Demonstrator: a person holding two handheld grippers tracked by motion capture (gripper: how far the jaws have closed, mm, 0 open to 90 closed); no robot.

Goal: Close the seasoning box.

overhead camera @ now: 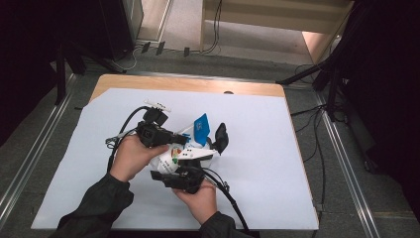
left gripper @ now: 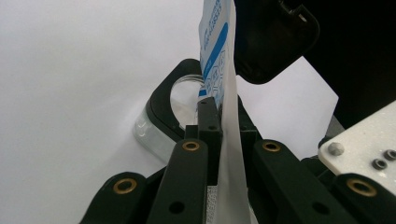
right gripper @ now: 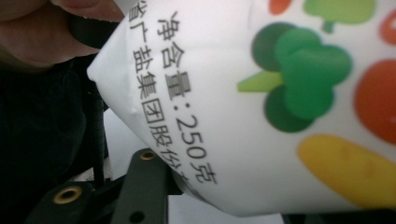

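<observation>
Both tools hold a white salt packet point(overhead camera: 190, 148) above the middle of the white surface point(overhead camera: 257, 163). The left tool point(overhead camera: 184, 140) is clamped on the packet's thin sealed edge point(left gripper: 229, 140), jaws pinched tight. The right tool point(overhead camera: 198, 157) grips the packet's printed body point(right gripper: 261, 116) from below, jaws part-way apart around it.

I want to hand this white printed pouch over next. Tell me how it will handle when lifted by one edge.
The pouch is probably floppy: in the left gripper view its thin film edge sits pinched flat in the left claw. It likely sags, since its bulging body looks filled, resting at the right claw. The smooth film may be somewhat slippery.
</observation>
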